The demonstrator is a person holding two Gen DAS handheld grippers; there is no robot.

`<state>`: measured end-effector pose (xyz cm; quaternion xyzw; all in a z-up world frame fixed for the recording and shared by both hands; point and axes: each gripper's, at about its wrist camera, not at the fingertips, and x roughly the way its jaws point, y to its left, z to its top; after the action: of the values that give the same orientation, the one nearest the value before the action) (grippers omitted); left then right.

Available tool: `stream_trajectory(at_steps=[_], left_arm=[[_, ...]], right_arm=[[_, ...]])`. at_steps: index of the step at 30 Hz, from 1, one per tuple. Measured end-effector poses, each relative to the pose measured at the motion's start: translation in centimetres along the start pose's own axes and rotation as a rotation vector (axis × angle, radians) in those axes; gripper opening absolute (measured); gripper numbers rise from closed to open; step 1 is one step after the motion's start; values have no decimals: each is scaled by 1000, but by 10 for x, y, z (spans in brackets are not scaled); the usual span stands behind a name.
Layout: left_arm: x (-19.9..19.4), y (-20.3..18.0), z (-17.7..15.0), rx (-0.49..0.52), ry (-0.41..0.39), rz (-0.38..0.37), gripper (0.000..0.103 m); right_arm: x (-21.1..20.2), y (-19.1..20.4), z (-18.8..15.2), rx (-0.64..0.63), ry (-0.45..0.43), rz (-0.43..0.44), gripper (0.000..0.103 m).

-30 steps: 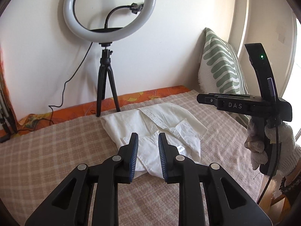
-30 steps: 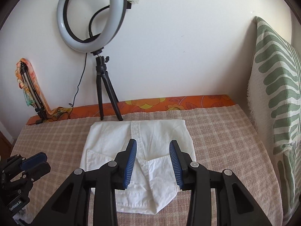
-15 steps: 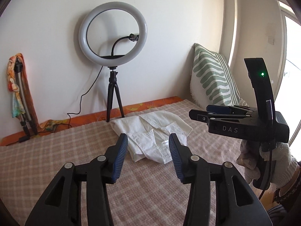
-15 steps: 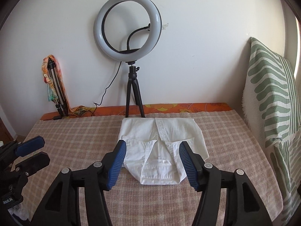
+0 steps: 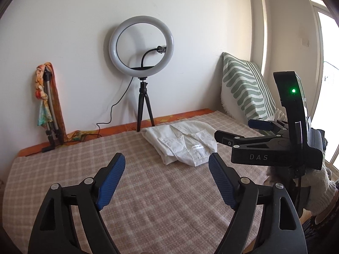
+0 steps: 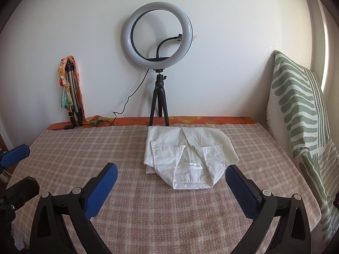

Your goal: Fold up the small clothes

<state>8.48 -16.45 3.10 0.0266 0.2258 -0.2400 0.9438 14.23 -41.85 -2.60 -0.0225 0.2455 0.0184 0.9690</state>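
Observation:
A small white collared shirt (image 6: 187,155) lies folded into a compact bundle on the checked cloth (image 6: 84,148), collar and label facing me. It also shows in the left wrist view (image 5: 182,145). My left gripper (image 5: 167,165) is open wide and empty, well short of the shirt. My right gripper (image 6: 171,174) is open wide and empty, just in front of the shirt's near edge. The right gripper's body (image 5: 275,148) shows at the right of the left wrist view, and the left gripper's blue fingertips (image 6: 14,156) at the left edge of the right wrist view.
A ring light on a black tripod (image 6: 159,67) stands behind the shirt against the wall. A folded tripod wrapped in a colourful scarf (image 6: 71,89) leans at the back left. A green-patterned cushion (image 6: 300,110) stands along the right side. An orange floral strip (image 6: 211,120) runs along the back edge.
Both grippers have pulled back from the shirt and risen, and their jaws have opened from nearly shut to wide. The shirt stays folded on the cloth.

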Motion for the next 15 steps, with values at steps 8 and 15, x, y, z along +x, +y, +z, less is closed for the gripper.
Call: stream_trajectory(at_steps=[8, 15], left_arm=[[-8, 6, -18, 19, 30, 71, 89], [-11, 7, -27, 42, 14, 127, 101]], right_arm=[[-8, 2, -8, 47, -49, -31, 103], [-9, 0, -13, 90, -61, -14, 103]])
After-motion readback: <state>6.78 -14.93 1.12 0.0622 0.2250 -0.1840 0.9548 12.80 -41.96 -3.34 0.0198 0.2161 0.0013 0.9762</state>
